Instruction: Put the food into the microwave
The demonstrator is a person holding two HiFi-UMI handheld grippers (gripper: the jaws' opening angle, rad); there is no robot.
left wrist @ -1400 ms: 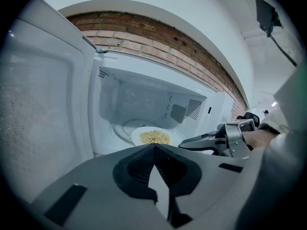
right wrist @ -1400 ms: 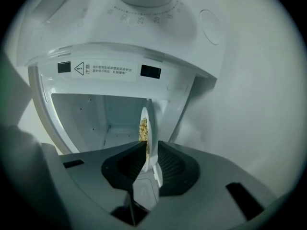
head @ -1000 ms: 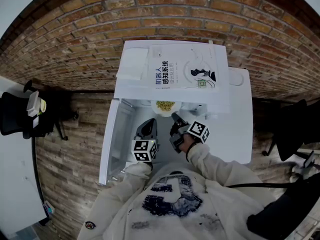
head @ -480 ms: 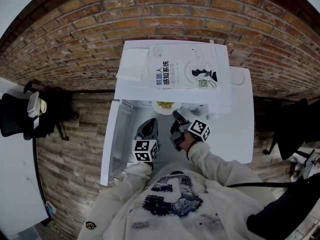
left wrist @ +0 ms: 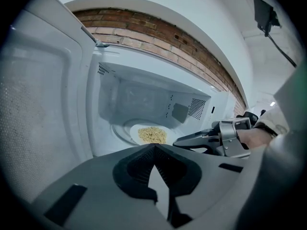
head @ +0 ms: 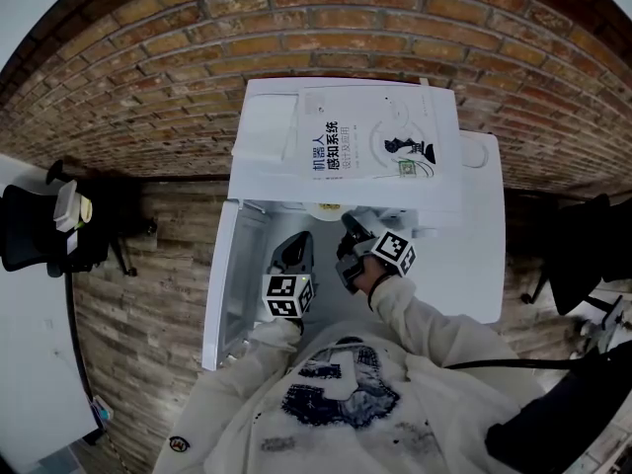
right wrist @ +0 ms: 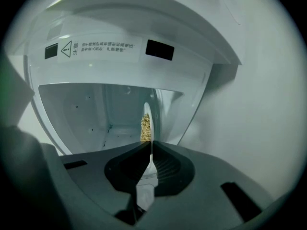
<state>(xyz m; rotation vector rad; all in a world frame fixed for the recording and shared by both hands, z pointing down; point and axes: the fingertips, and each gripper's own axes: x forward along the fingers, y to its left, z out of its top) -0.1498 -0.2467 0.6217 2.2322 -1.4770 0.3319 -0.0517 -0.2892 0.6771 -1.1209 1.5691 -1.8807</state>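
Note:
A white plate [left wrist: 135,128] of yellowish food [left wrist: 152,134] lies on the glass turntable inside the open white microwave [left wrist: 144,97]. My right gripper [right wrist: 151,143] reaches into the cavity and is shut on the plate's near rim; its fingers [left wrist: 194,139] show in the left gripper view. In the right gripper view the plate [right wrist: 147,110] is seen edge-on with the food [right wrist: 145,126] beside it. My left gripper [left wrist: 154,146] is shut and holds nothing, just outside the opening. In the head view the plate [head: 326,206] barely shows under the microwave's top, with the right gripper [head: 348,225] and left gripper [head: 299,245] below it.
The microwave door [head: 222,284] stands open to the left. A book [head: 370,146] and a white box [head: 265,131] lie on the microwave's top. The microwave sits on a white table [head: 474,265] against a brick wall [head: 148,77]. A black chair [head: 39,225] is at far left.
The right gripper has pushed the plate deeper into the microwave, so it is now nearly hidden under the top in the head view. The left gripper has stayed almost still.

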